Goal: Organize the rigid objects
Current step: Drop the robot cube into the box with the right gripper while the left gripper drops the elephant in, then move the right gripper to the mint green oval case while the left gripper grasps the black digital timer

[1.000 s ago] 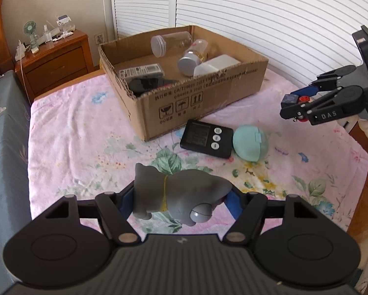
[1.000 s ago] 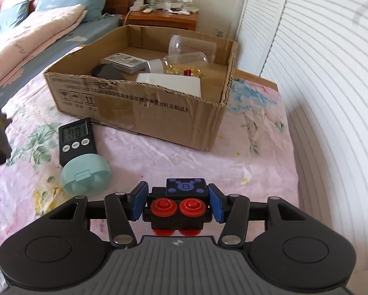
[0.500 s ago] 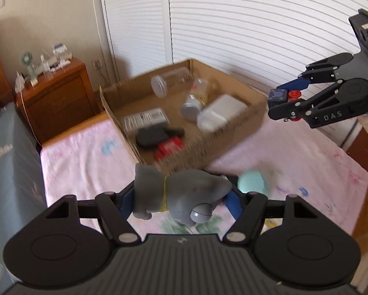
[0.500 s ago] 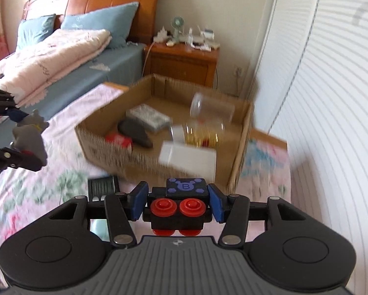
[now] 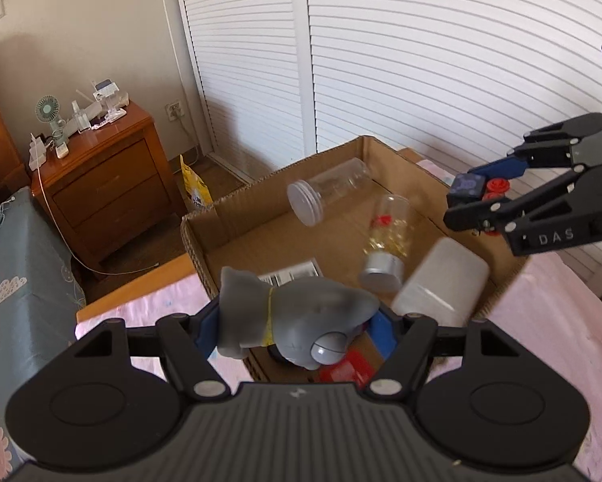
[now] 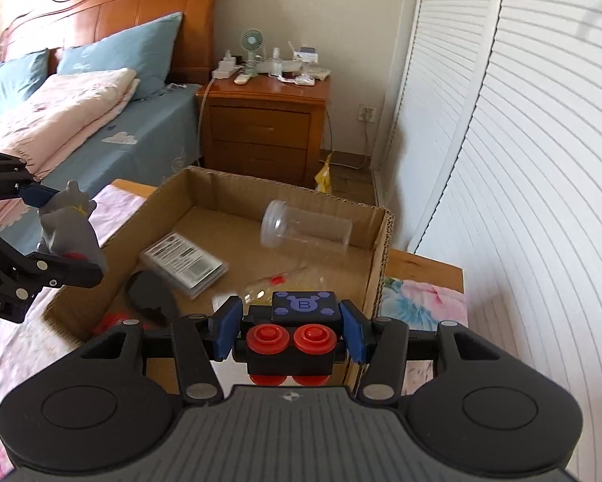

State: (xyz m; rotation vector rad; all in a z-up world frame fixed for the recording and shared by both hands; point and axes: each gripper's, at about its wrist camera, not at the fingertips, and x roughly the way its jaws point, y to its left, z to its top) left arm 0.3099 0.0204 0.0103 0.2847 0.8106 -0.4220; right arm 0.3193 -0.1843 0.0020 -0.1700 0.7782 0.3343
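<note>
Both grippers loaded, both over the open brown cardboard box (image 6: 285,249) on the pink floral-covered counter (image 5: 148,301).

Left gripper (image 5: 289,321): fingers clenched on the grey rubbery animal figurine (image 5: 297,313), held sideways across the pads so the body hangs clear at the box's 7 o'clock edge.

Right gripper (image 6: 287,327): fingers clamped on the flanks of the black toy block with red round studs and blue top plate (image 6: 291,335), studs facing the camera, at the 5 o'clock edge.

Already in the box: clear plastic jar with a clear lid (image 6: 305,231) lying at 12 o'clock, flat barcode-labelled pack (image 6: 184,259) at 9, black oval thing (image 6: 152,293) at 8. Clear middle floor looks like the drop zone. Judging both are staged for release, nothing dropped yet.
</note>
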